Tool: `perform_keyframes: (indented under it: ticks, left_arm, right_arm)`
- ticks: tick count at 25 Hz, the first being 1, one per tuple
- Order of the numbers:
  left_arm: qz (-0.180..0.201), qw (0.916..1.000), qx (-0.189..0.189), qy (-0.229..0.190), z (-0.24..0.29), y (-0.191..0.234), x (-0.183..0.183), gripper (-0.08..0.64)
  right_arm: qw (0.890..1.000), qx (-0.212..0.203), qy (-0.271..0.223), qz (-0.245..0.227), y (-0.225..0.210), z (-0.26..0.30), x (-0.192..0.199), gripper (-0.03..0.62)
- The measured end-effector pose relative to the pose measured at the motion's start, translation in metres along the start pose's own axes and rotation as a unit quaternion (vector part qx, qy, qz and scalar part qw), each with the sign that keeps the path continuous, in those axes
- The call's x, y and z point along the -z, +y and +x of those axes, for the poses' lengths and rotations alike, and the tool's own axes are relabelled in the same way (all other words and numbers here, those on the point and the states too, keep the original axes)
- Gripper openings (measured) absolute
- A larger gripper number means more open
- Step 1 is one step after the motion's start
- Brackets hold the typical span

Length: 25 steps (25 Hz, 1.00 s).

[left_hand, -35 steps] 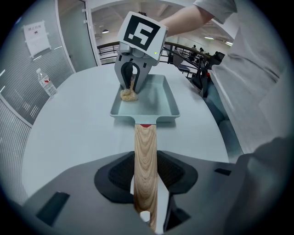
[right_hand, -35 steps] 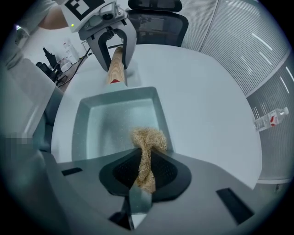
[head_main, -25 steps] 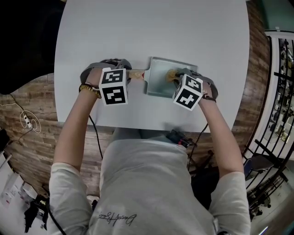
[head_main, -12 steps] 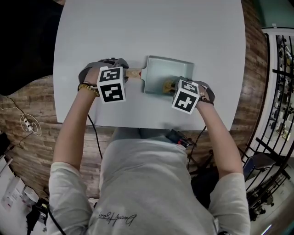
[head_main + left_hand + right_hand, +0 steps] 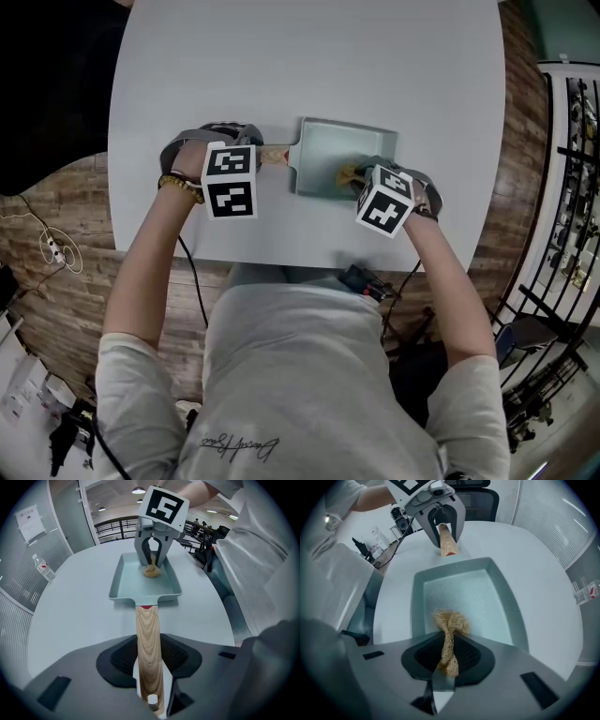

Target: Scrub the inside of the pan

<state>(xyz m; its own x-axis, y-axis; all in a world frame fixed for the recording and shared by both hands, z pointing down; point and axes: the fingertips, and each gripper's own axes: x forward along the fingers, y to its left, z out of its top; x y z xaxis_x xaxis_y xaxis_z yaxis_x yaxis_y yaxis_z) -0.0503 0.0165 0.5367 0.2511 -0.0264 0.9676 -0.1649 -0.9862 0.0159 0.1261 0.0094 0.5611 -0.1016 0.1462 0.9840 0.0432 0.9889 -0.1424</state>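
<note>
A pale teal rectangular pan (image 5: 323,148) with a wooden handle (image 5: 275,154) lies on the white table. My left gripper (image 5: 258,155) is shut on that handle (image 5: 147,639), and its pads clamp both sides of the wood. My right gripper (image 5: 354,178) points down into the pan, shut on a tan fibrous scrubber (image 5: 450,625). The scrubber (image 5: 345,174) rests on the pan floor (image 5: 459,595), close to the rim nearest me. The left gripper view shows the right gripper (image 5: 152,564) standing over the scrubber (image 5: 151,571) inside the pan (image 5: 131,581).
The round white table (image 5: 281,66) ends just short of both grippers on my side, with wooden floor beyond. A water bottle (image 5: 43,566) stands beyond the table's left side. A black device (image 5: 366,279) hangs at my waist. A metal railing (image 5: 572,169) runs at the right.
My right gripper has slid the scrubber across the pan floor from the far side toward the near rim. The left gripper and the pan have stayed put.
</note>
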Motion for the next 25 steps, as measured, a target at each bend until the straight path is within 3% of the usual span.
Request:
perform_keyframes:
  ticks: [7, 11, 18, 21, 25]
  left_arm:
    - [0.004, 0.9999, 0.012, 0.009, 0.001, -0.005, 0.000, 0.154]
    - [0.001, 0.9999, 0.011, 0.002, 0.000, -0.007, -0.001, 0.155]
    - [-0.009, 0.9999, 0.009, 0.000, 0.001, -0.005, -0.002, 0.154]
    - [-0.020, 0.9998, 0.004, 0.004, 0.002, -0.003, -0.001, 0.153]
    - [-0.041, 0.9991, 0.004, -0.005, 0.001, -0.001, 0.000, 0.153]
  right_arm:
    - [0.997, 0.076, 0.007, -0.007, -0.056, -0.004, -0.001, 0.074]
    - [0.995, 0.094, 0.005, -0.009, -0.073, -0.008, -0.001, 0.074]
    - [0.990, 0.123, 0.032, -0.058, -0.079, -0.007, -0.001, 0.074]
    - [0.986, 0.138, 0.040, -0.090, -0.081, -0.006, 0.000, 0.072]
    - [0.985, 0.137, 0.049, -0.091, -0.082, -0.007, -0.001, 0.072]
